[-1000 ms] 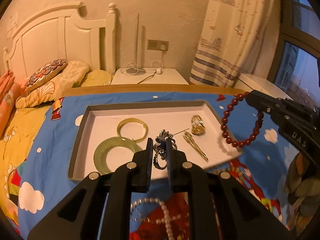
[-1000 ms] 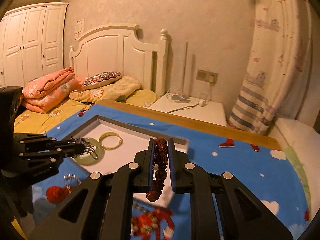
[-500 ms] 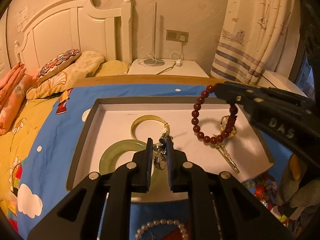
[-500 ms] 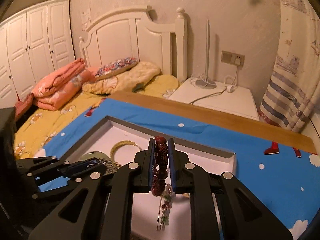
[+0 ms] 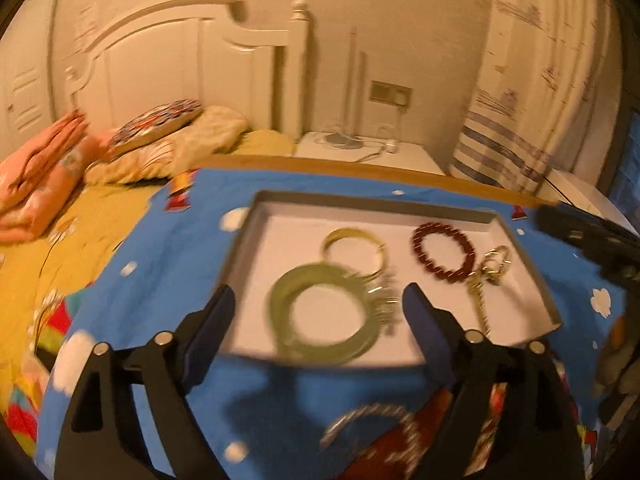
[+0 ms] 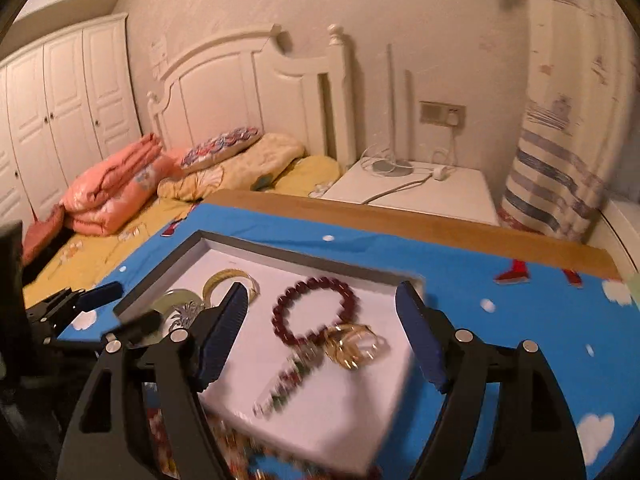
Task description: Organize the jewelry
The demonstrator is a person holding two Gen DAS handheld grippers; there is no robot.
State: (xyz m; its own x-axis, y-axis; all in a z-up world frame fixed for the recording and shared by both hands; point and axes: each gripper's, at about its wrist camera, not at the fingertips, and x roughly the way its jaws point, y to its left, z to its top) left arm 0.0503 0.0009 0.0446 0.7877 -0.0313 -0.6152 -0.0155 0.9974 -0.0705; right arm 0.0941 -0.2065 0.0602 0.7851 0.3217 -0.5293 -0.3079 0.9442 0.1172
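now, on a worktop [image 5: 168, 264] spread with a blue cartoon cloth, a shallow white tray [image 5: 256, 276] already carries most of the jewelry. in the left wrist view a green bangle [image 5: 324, 314] lies near the tray's centre, a gold bangle [image 5: 354, 250] at its 12 o'clock, a silver charm cluster [image 5: 384, 300] touching its 3 o'clock edge. a red bead bracelet [image 5: 444, 252] sits at 2 o'clock, with a gold ring piece [image 5: 496, 268] and a long pin [image 5: 480, 304] just beside it. a pearl strand [image 5: 368, 420] lies outside the tray on the cloth, at 6 o'clock, apparently the next piece due in.

the risk, judging from the heavy blur in both views, is speed: a fast sweep back across the low tray wall could clip it and scatter the loose pieces, or drag the charm cluster off with the bangle. the pearl strand lies flat on soft, busy cloth, so a grab may pinch fabric with the beads.

the left gripper [image 5: 318, 316] hangs over the tray's near edge, fingers [image 5: 216, 312] spread wide, empty, touching nothing. the right gripper [image 6: 322, 320] hovers above the red bead bracelet [image 6: 314, 310], fingers [image 6: 414, 324] equally wide apart and clear of it.
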